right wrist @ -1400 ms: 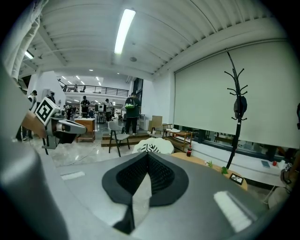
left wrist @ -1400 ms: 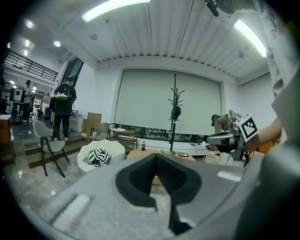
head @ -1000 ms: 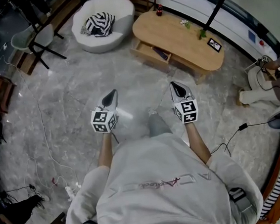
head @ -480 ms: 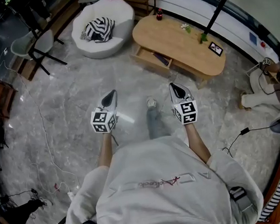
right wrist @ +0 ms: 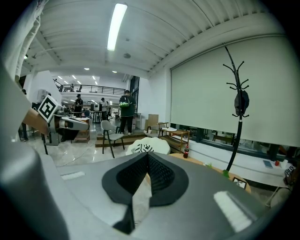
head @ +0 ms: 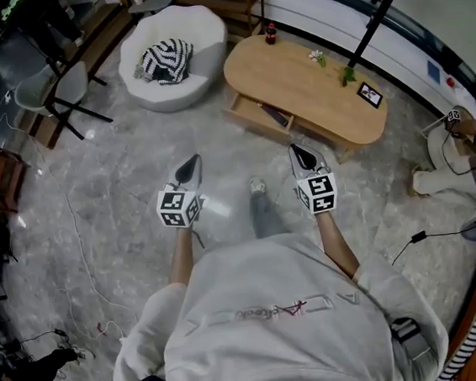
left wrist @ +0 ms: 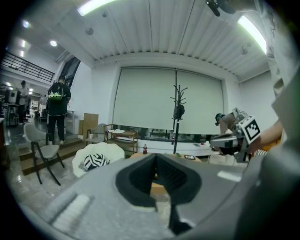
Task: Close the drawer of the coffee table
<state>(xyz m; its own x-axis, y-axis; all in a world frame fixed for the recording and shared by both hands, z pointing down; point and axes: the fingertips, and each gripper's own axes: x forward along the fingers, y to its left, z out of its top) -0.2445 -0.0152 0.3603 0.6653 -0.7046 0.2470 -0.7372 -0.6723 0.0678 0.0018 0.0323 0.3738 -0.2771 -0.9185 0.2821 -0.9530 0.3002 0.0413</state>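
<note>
An oval wooden coffee table point(head: 311, 80) stands ahead on the marble floor, its drawer point(head: 262, 113) pulled out on the near-left side with a dark object lying inside. My left gripper point(head: 191, 163) and right gripper point(head: 298, 151) are both shut and empty, held level side by side well short of the table. In the left gripper view the right gripper point(left wrist: 229, 140) shows at the right. In the right gripper view the left gripper point(right wrist: 70, 123) shows at the left, and the table top point(right wrist: 206, 165) lies beyond my jaws.
A white round seat point(head: 175, 55) with a striped cushion point(head: 165, 58) sits left of the table. A chair point(head: 58, 86) stands further left. A small bottle point(head: 270, 32), a plant point(head: 346, 74) and a picture frame point(head: 370, 94) are on the table. A black stand point(head: 380, 10) rises behind it. Cables point(head: 86, 269) trail over the floor.
Both grippers have advanced together with the person walking forward. The table and white seat have shifted slightly in view. The jaws stayed shut.
</note>
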